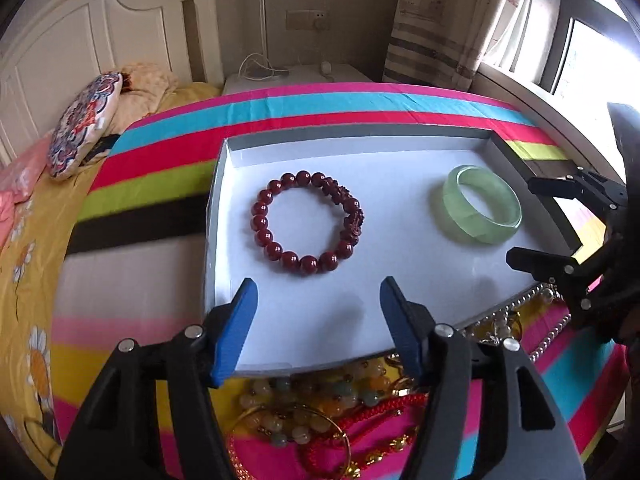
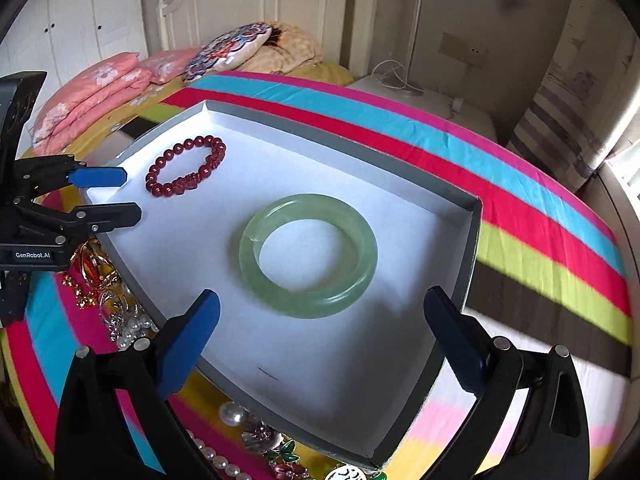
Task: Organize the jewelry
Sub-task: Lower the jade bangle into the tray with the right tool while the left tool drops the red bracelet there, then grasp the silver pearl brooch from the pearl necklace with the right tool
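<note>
Left wrist view: left claw [image 1: 318, 322] at 6 o'clock, spread wide, nothing between the blue pads [image 1: 236, 332], hanging over the near edge of the tray [image 1: 224, 200]. Red bracelet [image 1: 307, 227] flat on the tray floor, just left of centre, dead ahead of the claw. Green bangle [image 1: 482, 210] at 2 o'clock, tilted on its side, well apart from the bracelet. Right claw [image 1: 528, 224] in from 3 o'clock, parted, empty, tips just beside the bangle, no contact. Loose jewelry pile [image 1: 328, 412] at 6 o'clock outside the tray, on the striped cloth [image 1: 320, 100] covering the worktop, partly hidden under the claw.

Right wrist view: right claw [image 2: 322, 340] at 6 o'clock, wide apart, gripping nothing. Bangle [image 2: 308, 255] at centre, just ahead of the tips, lying on the tray [image 2: 476, 232] floor. Bracelet [image 2: 186, 166] at 10 o'clock near the far corner. Left claw [image 2: 120, 196] at 9 o'clock, parted, empty, tips over the tray's edge close to the bracelet. More jewelry [image 2: 120, 312] along the tray's outside edge from 8 to 6 o'clock: pearls [image 2: 231, 414], gold pieces, brooches.
</note>
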`<action>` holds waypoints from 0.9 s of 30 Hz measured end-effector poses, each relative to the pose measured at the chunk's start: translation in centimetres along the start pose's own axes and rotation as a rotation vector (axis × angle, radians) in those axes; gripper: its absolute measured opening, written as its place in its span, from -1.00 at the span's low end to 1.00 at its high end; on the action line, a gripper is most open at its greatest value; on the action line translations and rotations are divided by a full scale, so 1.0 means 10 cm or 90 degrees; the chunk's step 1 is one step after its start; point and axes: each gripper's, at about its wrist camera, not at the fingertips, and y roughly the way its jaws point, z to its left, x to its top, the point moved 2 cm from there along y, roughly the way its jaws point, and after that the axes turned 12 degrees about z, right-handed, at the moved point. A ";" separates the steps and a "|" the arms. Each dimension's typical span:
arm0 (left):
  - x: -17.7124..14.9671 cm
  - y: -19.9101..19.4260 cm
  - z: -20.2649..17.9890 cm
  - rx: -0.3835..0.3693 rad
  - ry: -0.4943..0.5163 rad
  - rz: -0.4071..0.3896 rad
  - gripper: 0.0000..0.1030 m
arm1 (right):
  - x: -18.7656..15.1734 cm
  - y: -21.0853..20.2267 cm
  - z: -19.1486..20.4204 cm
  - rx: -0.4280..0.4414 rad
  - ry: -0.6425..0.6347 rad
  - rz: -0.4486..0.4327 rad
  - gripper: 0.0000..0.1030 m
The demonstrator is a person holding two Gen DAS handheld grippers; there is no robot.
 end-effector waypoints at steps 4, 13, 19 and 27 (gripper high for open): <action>-0.37 -0.19 -0.05 0.004 -0.014 -0.012 0.22 | -0.19 -0.11 0.15 0.008 -0.017 -0.002 0.91; -0.94 -0.79 0.03 -0.036 -0.044 -0.129 0.82 | -0.60 -0.50 0.51 -0.040 0.015 -0.063 0.91; -1.52 -1.27 0.24 -0.018 -0.072 -0.230 0.95 | -1.03 -1.00 0.90 -0.033 0.008 -0.192 0.91; -1.78 -1.29 0.16 0.108 -0.043 -0.238 0.95 | -0.93 -0.85 1.41 -0.014 -0.046 -0.131 0.83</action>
